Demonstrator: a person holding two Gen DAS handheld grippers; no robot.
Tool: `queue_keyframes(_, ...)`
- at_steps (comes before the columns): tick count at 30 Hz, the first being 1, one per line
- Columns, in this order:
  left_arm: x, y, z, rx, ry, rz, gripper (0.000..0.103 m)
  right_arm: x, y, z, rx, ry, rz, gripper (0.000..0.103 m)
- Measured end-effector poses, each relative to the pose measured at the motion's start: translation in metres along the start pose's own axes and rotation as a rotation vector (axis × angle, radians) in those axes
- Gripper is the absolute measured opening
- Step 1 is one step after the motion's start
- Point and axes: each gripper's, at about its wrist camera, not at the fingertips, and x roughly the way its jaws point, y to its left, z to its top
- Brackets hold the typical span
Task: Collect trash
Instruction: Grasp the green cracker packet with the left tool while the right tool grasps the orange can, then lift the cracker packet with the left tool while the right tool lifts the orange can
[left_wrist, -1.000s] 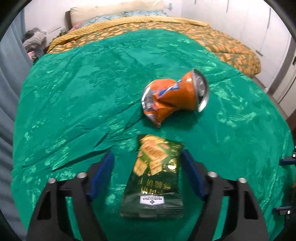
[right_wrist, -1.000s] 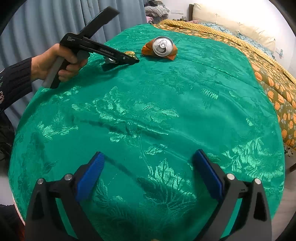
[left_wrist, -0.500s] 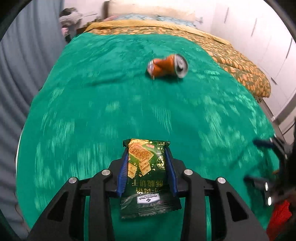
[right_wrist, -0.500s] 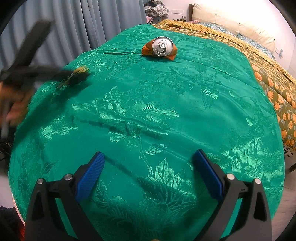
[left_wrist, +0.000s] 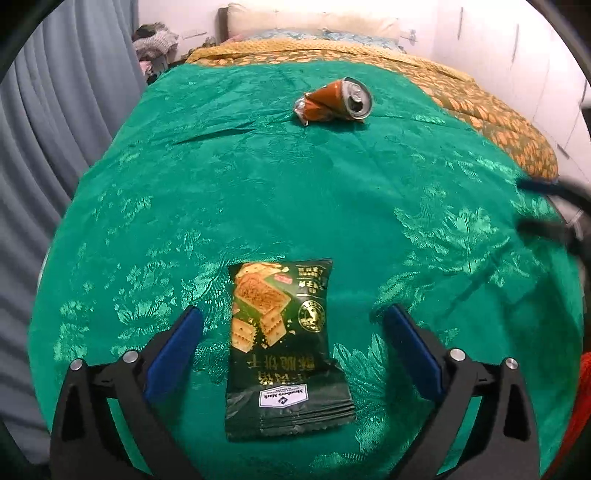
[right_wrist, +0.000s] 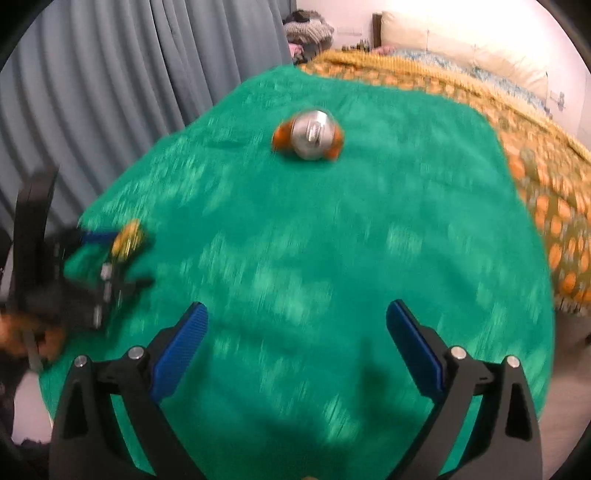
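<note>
Opening left gripper (left_wrist: 291, 332) around wrapper (left_wrist: 282, 347) near cloth's (left_wrist: 221, 184) near edge, pads clear; right gripper (right_wrist: 295, 332) spread, empty; can (left_wrist: 334, 100) far.

Cracker packet (left_wrist: 284, 347) lies on the cloth (left_wrist: 221, 192), crushed can (left_wrist: 334, 99) well behind.

A bedroom in a home was shown. A bed (left_wrist: 480, 107) was seen, spread with a shiny green cloth (left_wrist: 258, 192) laid over an orange-patterned bedspread (right_wrist: 546, 192). At the head of the bed, pale pillows (left_wrist: 314, 22) were propped against a dark headboard (left_wrist: 221, 22). Along one side of the bed, grey curtains (right_wrist: 110, 85) were hung. Beside the headboard, a heap of clothing (left_wrist: 155, 37) was piled. Across the bed from the curtains, white cupboard doors (left_wrist: 517, 55) were visible.
</note>
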Motion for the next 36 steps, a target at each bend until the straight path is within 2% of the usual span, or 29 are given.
queue_keyframes(4, 0.000, 0.001, 0.000, -0.006, 0.000, 0.000, 0.098, 0.047, -0.004, 0.059, -0.052, -0.004, -0.005, 0.095)
queue_keyframes(8, 0.000, 0.002, 0.000, -0.017, -0.001, -0.002, 0.098, 0.102, -0.011, 0.110, -0.046, 0.016, 0.011, 0.095)
queue_keyframes(12, 0.000, 0.002, 0.000, -0.019, -0.001, 0.000, 0.098, 0.137, -0.005, 0.136, -0.085, 0.055, -0.016, 0.095)
queue_keyframes(15, 0.000, 0.002, 0.001, -0.019, -0.001, -0.002, 0.098, 0.153, -0.008, 0.143, -0.073, 0.078, -0.027, 0.093)
queue_keyframes(17, 0.001, 0.003, 0.001, -0.021, -0.002, -0.003, 0.098, 0.148, -0.010, 0.144, -0.067, 0.061, -0.036, 0.058)
queue_keyframes(18, 0.001, 0.002, 0.000, -0.022, -0.002, -0.003, 0.098, 0.144, -0.010, 0.144, -0.057, 0.046, -0.032, 0.059)
queue_keyframes(22, 0.001, 0.003, 0.000, -0.022, -0.002, -0.003, 0.098, 0.107, -0.011, 0.135, -0.021, -0.015, 0.022, 0.059)
queue_keyframes(26, 0.001, 0.003, 0.000, -0.022, -0.002, -0.002, 0.098, 0.057, -0.001, 0.108, -0.035, -0.025, 0.045, 0.059)
queue_keyframes(29, 0.003, 0.004, 0.001, -0.020, -0.002, 0.002, 0.098, 0.017, 0.013, 0.065, -0.064, 0.019, 0.028, 0.059)
queue_keyframes(33, 0.003, 0.003, 0.001, -0.020, -0.002, 0.004, 0.098, -0.011, 0.028, 0.003, -0.010, 0.104, -0.045, 0.060)
queue_keyframes(34, 0.003, 0.003, 0.001, -0.019, -0.002, 0.004, 0.098, -0.015, 0.031, -0.009, 0.015, 0.106, -0.054, 0.063)
queue_keyframes(35, 0.003, 0.003, 0.001, -0.019, -0.002, 0.004, 0.098, -0.017, 0.033, -0.017, 0.040, 0.106, -0.051, 0.075)
queue_keyframes(36, 0.003, 0.003, 0.001, -0.019, -0.002, 0.004, 0.098, -0.021, 0.036, -0.026, 0.084, 0.097, -0.027, 0.082)
